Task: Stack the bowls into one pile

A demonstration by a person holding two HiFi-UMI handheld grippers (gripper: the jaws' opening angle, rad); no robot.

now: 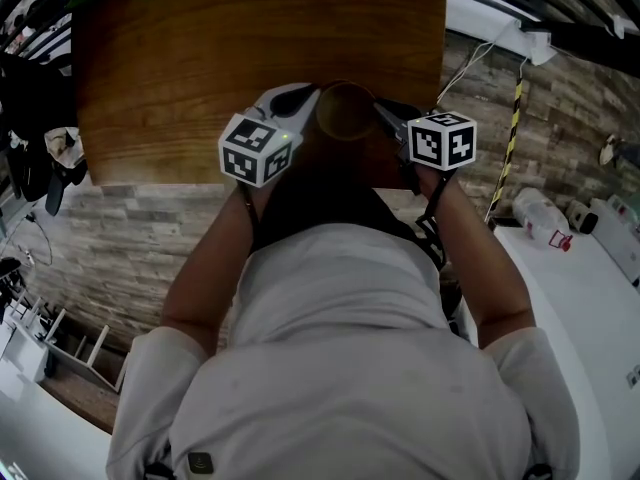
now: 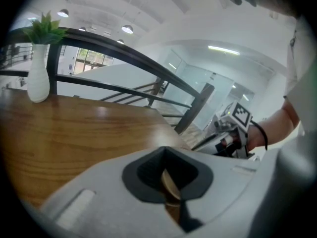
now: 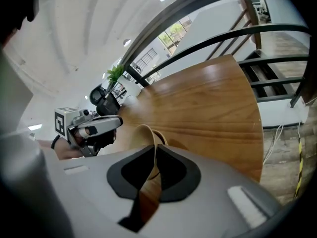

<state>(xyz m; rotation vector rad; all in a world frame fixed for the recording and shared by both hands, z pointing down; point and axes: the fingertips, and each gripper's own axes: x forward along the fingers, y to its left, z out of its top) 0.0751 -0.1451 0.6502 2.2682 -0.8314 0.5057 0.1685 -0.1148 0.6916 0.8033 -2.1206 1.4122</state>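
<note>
Item: wooden bowl (image 1: 345, 113), light brown, held over the near edge of the table (image 1: 200, 68), between both grippers.
Left gripper (image 1: 312, 108): jaws pressed onto the bowl's thin rim on its left side.
Right gripper (image 1: 385, 120): jaws pinching the opposite rim, which ran through the narrow slot between the pads.
Also present: white vase (image 2: 38, 81) with green sprig, far side of table.

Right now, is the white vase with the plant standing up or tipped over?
Standing up. The white vase sits upright on the wooden table, and its green plant points straight up.
</note>
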